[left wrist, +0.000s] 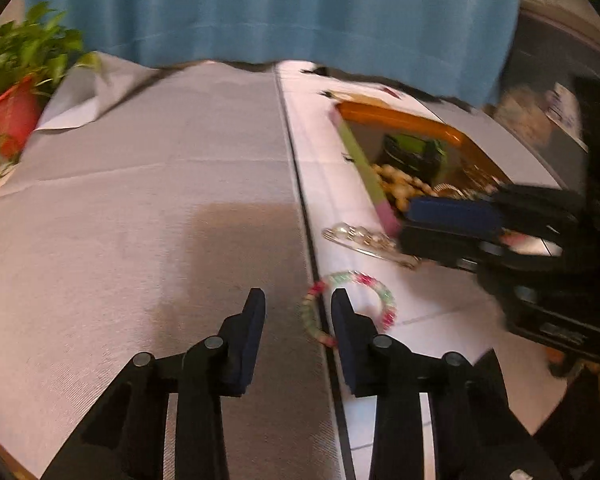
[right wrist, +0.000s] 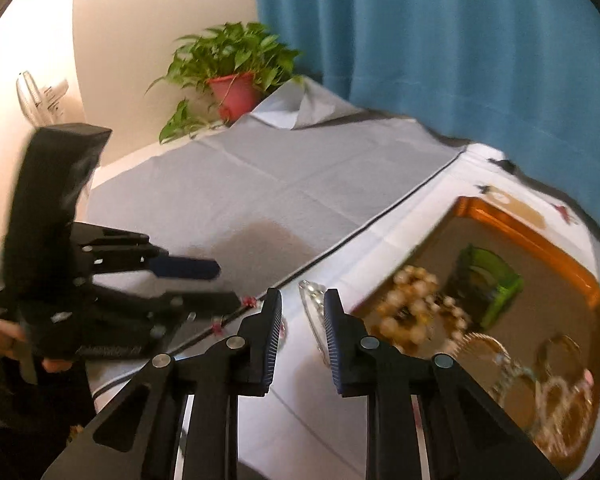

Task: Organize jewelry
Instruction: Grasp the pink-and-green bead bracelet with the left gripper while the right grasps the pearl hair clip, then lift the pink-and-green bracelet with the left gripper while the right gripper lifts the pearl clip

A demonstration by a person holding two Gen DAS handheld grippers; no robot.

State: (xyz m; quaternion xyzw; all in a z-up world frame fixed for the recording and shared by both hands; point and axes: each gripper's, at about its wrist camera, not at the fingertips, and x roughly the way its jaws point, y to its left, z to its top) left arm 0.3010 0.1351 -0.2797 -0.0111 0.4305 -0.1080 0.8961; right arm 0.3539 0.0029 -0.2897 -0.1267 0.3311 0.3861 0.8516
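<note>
Blue curtain (left wrist: 280, 12) hangs behind a table spread with a grey cloth (left wrist: 140, 200) on one side and a white cloth (left wrist: 340, 184) on the other, a dark seam running between them.

From the left wrist camera, the left gripper (left wrist: 298, 300) hangs over that seam with its jaws partly apart and nothing pinched between them. A beaded bracelet (left wrist: 384, 304) of green, pink and white beads lies flat on the white cloth, curving just beside and partly behind the right-hand finger. Farther up lies a silvery jewelled piece (left wrist: 360, 238). Behind it sits an orange-rimmed tray (left wrist: 420, 120) holding pale bead strands (left wrist: 396, 184) and a small green box (left wrist: 416, 152). The right gripper (left wrist: 440, 220) reaches in from the right toward the tray's near corner; its image is blurred. A potted plant (left wrist: 16, 92) stands at the far left.

From the right wrist camera, the right gripper (right wrist: 302, 300) has its jaws narrowly apart, empty, above the white cloth. The silvery piece (right wrist: 312, 300) shows in the gap, lying on the cloth below. The tray (right wrist: 540, 240) lies to the right, its contents blurred. At left, a hand (right wrist: 4, 336) holds the left gripper (right wrist: 216, 284), jaws parted.
</note>
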